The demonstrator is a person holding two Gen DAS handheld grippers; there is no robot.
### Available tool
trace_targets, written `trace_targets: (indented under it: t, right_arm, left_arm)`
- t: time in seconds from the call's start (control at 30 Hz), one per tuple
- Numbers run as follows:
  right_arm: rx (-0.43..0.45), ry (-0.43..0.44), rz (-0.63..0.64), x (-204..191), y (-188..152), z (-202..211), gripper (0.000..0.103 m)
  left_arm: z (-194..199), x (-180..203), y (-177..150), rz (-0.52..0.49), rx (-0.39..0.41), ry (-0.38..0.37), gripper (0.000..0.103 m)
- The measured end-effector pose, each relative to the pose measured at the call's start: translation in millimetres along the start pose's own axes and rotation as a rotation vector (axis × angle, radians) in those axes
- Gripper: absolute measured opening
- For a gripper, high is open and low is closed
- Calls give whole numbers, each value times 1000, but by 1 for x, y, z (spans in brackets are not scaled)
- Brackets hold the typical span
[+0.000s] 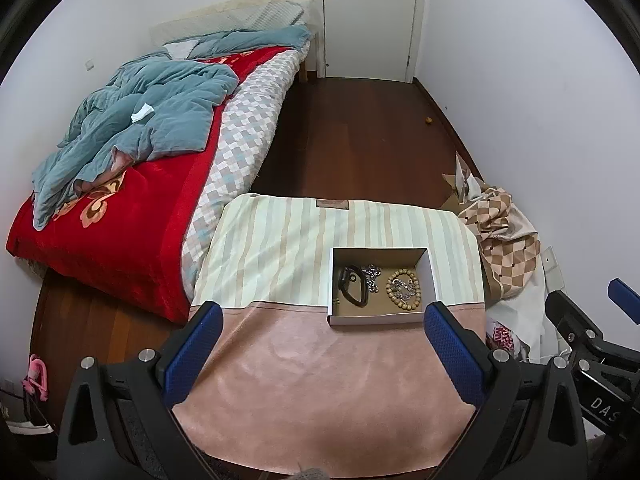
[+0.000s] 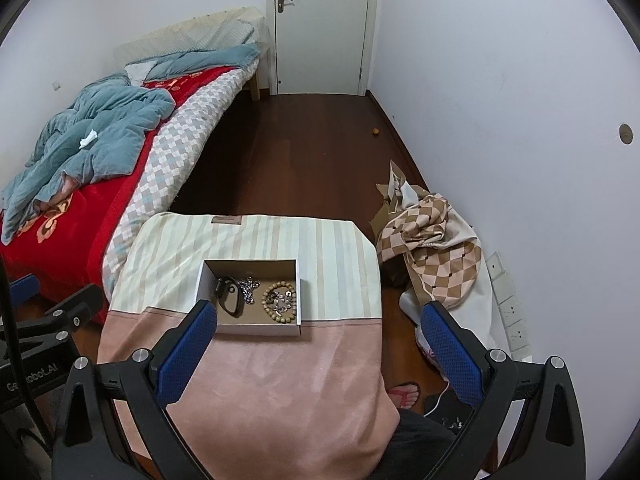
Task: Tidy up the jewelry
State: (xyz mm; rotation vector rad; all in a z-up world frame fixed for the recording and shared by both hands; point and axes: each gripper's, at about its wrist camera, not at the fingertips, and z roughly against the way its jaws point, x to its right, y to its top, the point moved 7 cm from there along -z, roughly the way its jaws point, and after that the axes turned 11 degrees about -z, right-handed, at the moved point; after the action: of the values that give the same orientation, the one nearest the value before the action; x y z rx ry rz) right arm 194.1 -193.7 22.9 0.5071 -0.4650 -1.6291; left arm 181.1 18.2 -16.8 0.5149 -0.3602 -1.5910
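Note:
A shallow cardboard box (image 1: 430,270) (image 2: 208,276) sits on a small table covered with a striped and pink cloth (image 1: 304,360) (image 2: 280,380). Inside lie a black band (image 1: 354,290) (image 2: 229,300), a silver chain (image 1: 372,276) (image 2: 249,286) and a wooden bead bracelet (image 1: 404,290) (image 2: 280,304) with a small silver piece in its ring. My left gripper (image 1: 324,320) is open and empty, above the pink cloth just in front of the box. My right gripper (image 2: 320,316) is open and empty, in front and to the right of the box.
A bed (image 1: 120,208) with a red blanket and blue duvet stands to the left. A heap of checked cloth (image 2: 432,240) lies on the wooden floor at the right by the wall. A white door (image 1: 370,16) is at the far end.

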Motion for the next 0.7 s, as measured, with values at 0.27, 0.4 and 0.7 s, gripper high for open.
trace_targets:
  t: [0.27, 0.4, 0.7]
  right_arm:
    - [-7, -3, 3, 1, -1, -1, 103]
    - [-5, 3, 2, 0, -1, 0, 103]
    - [-5, 3, 4, -1, -2, 1, 103]
  left_arm:
    - [2, 0, 0, -5, 8, -12, 103]
    - [2, -1, 1, -3, 9, -9, 103]
    - [3, 0, 0, -6, 8, -8, 103]
